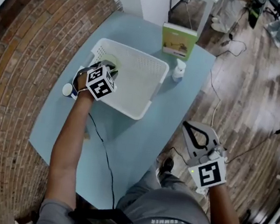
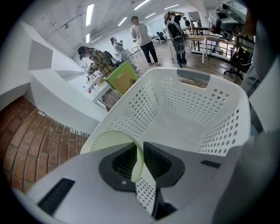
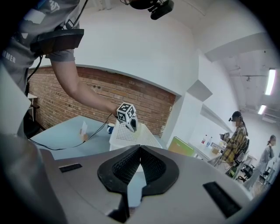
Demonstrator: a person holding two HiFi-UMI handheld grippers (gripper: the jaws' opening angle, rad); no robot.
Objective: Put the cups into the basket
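**Green cup held at the basket's corner**

Head view: the left tool (image 1: 109,70) holds a pale green cup (image 1: 111,60) over a corner of the white basket (image 1: 150,92) on the blue surface (image 1: 126,133).
Left gripper view: its jaws pinch the cup's wall.
Right gripper view: the right tool (image 3: 139,151) is closed and empty.

Our head view looks steeply down; both gripper views share its basket (image 1: 134,82), left close, right far.

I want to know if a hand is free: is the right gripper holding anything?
No, the right gripper has its jaws closed together with nothing between them.
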